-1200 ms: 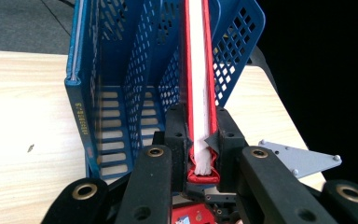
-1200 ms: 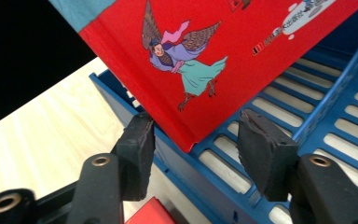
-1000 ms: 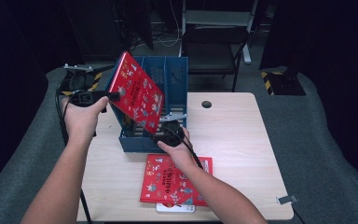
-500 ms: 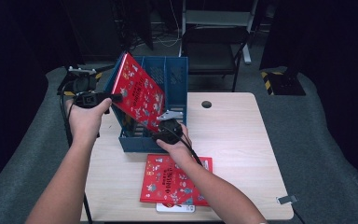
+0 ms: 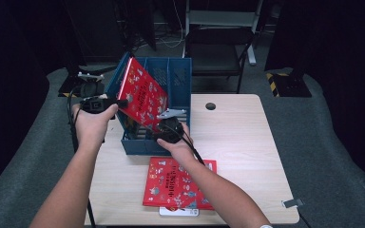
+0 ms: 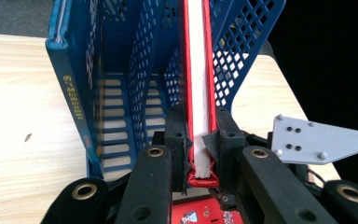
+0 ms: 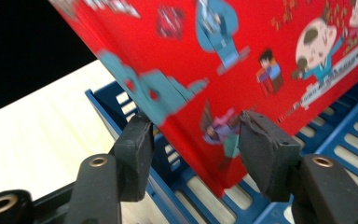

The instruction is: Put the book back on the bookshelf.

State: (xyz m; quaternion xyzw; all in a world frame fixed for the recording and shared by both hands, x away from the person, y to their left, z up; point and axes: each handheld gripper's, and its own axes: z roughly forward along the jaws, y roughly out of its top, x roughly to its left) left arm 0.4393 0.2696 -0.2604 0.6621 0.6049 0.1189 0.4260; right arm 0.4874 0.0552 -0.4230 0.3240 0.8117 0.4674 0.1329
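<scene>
A red picture book [image 5: 141, 95] leans tilted over the blue slotted file rack [image 5: 178, 78], its lower corner down inside the rack. My left gripper [image 5: 120, 102] is shut on the book's upper left edge. In the left gripper view the pads [image 6: 176, 133] clamp the white page block [image 6: 198, 88] between its red covers. My right gripper [image 5: 165, 127] sits at the rack's front by the book's lower corner. Its jaws have just been closing and stand open [image 7: 198, 128], with the cover [image 7: 242, 60] and its corner between them, untouched.
A second red book [image 5: 180, 183] lies flat on the wooden table [image 5: 247, 142] near the front edge, with something white [image 5: 178, 212] under it. A dark chair [image 5: 216, 47] stands behind the table. The right gripper's grey plate [image 6: 317, 140] shows beyond the rack.
The left hand has shifted slightly left and back. The book stays tilted over the rack, and the right hand has kept its place at the rack's front.
</scene>
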